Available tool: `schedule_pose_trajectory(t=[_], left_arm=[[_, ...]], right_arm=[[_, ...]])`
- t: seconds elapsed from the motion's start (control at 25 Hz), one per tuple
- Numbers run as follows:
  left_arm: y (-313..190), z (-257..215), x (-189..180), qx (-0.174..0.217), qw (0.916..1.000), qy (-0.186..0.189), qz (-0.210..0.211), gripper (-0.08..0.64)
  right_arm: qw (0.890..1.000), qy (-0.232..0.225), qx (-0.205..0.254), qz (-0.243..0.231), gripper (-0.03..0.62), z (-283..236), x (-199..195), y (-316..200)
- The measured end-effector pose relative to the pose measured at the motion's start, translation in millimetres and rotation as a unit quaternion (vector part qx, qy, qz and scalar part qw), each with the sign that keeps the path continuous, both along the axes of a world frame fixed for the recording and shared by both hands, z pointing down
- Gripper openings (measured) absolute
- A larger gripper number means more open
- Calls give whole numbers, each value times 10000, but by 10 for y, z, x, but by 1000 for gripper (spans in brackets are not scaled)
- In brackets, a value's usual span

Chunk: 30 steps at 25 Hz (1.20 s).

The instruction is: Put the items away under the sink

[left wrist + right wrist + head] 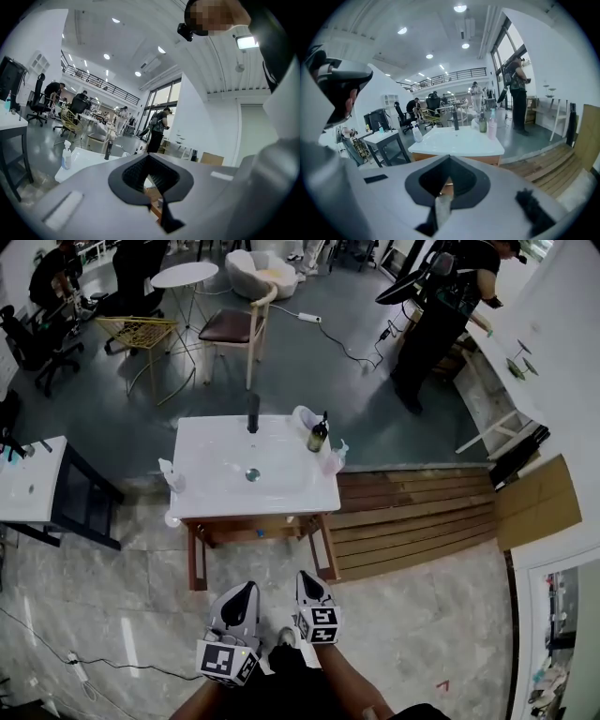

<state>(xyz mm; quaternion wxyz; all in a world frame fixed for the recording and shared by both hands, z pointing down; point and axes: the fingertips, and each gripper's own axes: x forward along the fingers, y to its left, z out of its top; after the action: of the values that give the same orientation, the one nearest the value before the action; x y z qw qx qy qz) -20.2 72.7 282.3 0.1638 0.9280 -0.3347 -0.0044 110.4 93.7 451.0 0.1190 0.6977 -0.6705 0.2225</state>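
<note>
The things to be stowed stand on the glossy white sink counter (281, 486) in the upper middle of the head view. A dark glass bottle with a pale label (318, 435) and a slim pink plastic bottle (333, 457) stand close together at its right rear corner, beside a crumpled whitish plastic bag (302, 416). A clear spray bottle with a white trigger head (170, 474) stands alone at the left edge. They probably hug the rim to keep the shallow basin and its round metal drain (252, 474) free below the upright black faucet (253, 413).

Under the counter is a reddish-brown wooden cabinet frame (197, 559) with an open shelf, the likely place for storage. What already lies there is too small to tell.

The left tool (249, 587) and the right tool (307, 576) are at the bottom of the frame, well apart from the counter. Each one's own view shows its dark ribbed pads meeting at the tips with nothing between them, which probably suits an approach with nothing yet to carry.

By my judgement, no item has been put away yet. The glass bottle looks hard, smooth and heavy, so it wants a firm grip on its body. The plastic bottles should be lighter, and the bag is soft and shapeless.
</note>
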Motion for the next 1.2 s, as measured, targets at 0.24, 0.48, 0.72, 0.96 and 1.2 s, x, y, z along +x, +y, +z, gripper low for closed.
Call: schedule_pose_trajectory(t=[0.24,0.48,0.72,0.96,1.2], left_arm=[[98,-94,-56,18,10000,-4,51,5],[182,-135,-36,99,9999,4,114,5],[249,-162,6,73,9998,43,182,5],[266,-154,35,-13,9996,103,252,5],[308,-164,24,57,9994,21,353,5]], right_arm=[[9996,-84,263,45,14,-369,-49,230],[9988,-31,491,32,15,-615,-95,322],[9981,54,606,0,15,-787,-98,319],[9968,118,786,18,15,-880,-72,312],[9966,162,805,29,14,-892,-96,350]])
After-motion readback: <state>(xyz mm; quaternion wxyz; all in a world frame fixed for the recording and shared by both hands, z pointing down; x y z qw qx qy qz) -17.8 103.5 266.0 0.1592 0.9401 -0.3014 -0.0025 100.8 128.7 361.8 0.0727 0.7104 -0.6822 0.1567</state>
